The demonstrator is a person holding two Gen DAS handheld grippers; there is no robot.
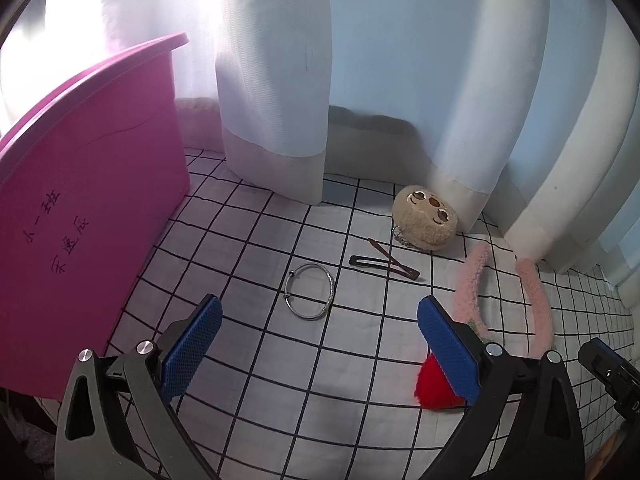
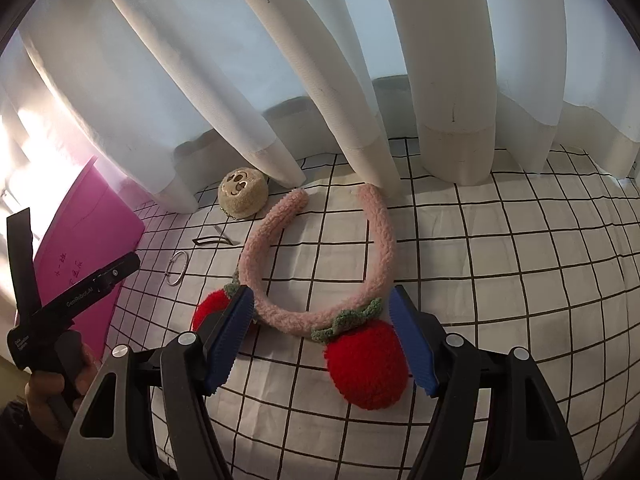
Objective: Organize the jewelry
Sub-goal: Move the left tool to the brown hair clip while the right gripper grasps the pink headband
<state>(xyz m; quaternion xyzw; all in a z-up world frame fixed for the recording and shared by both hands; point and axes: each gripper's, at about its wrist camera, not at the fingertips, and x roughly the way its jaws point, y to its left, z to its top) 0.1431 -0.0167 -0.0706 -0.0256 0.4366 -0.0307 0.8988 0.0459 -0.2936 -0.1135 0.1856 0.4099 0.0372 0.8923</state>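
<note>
Both grippers, left gripper (image 1: 318, 344) over the thin silver metal bangle (image 1: 310, 291) and right gripper (image 2: 320, 328) over the fluffy pink headband (image 2: 320, 256), hung open and empty above the checked white cloth (image 2: 500, 280).

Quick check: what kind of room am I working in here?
Probably a bedroom, on a bed by a window: a soft grid-patterned sheet, long white curtains with daylight behind, and a pink storage bin alongside.
</note>
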